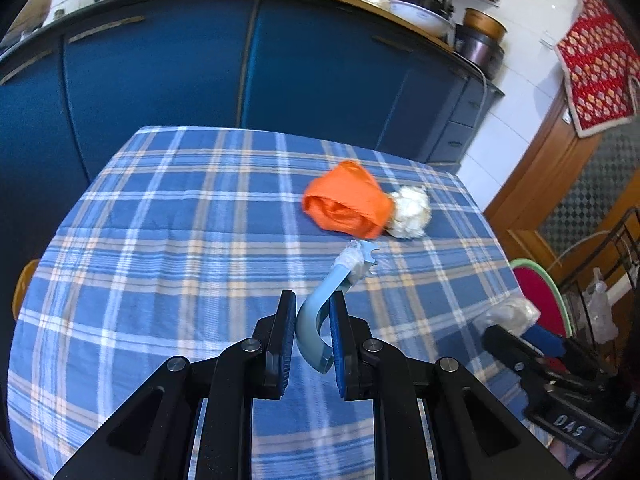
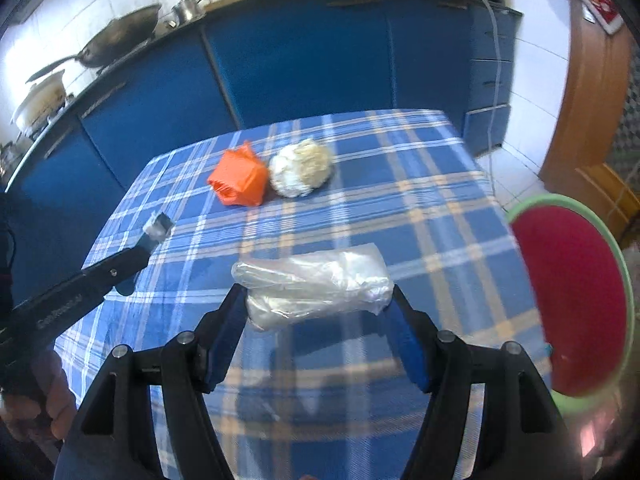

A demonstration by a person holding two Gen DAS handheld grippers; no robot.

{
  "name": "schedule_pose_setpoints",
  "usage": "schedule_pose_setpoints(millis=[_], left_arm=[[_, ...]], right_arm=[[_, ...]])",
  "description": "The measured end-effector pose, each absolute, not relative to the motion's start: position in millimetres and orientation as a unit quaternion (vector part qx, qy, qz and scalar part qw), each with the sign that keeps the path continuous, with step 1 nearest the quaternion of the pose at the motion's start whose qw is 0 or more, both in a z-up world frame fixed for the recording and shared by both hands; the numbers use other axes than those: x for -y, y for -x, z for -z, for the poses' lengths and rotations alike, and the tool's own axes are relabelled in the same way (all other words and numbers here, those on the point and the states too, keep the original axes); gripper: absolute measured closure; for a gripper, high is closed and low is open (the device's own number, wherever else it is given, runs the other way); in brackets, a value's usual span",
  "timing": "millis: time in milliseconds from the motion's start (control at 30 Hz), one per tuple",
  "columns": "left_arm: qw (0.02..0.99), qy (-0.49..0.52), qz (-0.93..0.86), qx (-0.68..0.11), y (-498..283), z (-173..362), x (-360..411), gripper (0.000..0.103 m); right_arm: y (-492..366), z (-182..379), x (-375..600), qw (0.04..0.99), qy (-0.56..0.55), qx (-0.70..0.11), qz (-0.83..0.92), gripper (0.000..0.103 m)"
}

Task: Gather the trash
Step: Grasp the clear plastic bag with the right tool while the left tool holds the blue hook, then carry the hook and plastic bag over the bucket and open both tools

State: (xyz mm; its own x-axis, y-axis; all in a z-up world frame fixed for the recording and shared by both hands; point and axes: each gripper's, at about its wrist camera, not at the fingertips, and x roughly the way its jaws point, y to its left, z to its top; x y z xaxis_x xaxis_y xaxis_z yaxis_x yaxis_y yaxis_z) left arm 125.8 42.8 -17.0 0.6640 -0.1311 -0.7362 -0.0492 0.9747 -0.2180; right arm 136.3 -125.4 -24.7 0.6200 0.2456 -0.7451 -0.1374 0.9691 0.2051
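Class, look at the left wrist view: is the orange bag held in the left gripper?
No, the orange bag lies on the tablecloth; the left gripper clamps a light blue curved piece.

A table covered with a blue, white and tan plaid cloth [image 2: 420,184] carries two things toward its far edge, nearer the far right corner. A crumpled orange plastic bag [image 2: 238,180] lies there, touching a crumpled white paper wad [image 2: 301,167] on its right
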Motion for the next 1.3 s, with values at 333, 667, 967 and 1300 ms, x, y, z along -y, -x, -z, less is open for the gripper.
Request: schedule_pose_setpoints(millis=[333, 667, 967, 1300], left_arm=[[0.906, 0.071, 0.066, -0.412, -124.5, 7.4, 9.3, 0.086], [0.890, 0.050, 0.140, -0.432, -133.3, 3.6, 66.9, 0.086], [0.881, 0.004, 0.186, -0.436, -144.5, 6.3, 131.2, 0.086], [0.860, -0.038, 0.239, -0.449, -156.4, 19.1, 210.0, 0.086]], right_arm=[[-104.9, 10.5, 196.2, 0.913, -0.096, -0.391, -0.060, 0.033], [-85.6, 10.1, 266.6, 0.918, -0.132, -0.375, 0.000, 0.033], [-77.9, 25.7, 322.1, 0.910, -0.180, -0.370, 0.045, 0.033], [-85.1, 59.2, 369.3, 0.888, -0.231, -0.390, 0.076, 0.031]])
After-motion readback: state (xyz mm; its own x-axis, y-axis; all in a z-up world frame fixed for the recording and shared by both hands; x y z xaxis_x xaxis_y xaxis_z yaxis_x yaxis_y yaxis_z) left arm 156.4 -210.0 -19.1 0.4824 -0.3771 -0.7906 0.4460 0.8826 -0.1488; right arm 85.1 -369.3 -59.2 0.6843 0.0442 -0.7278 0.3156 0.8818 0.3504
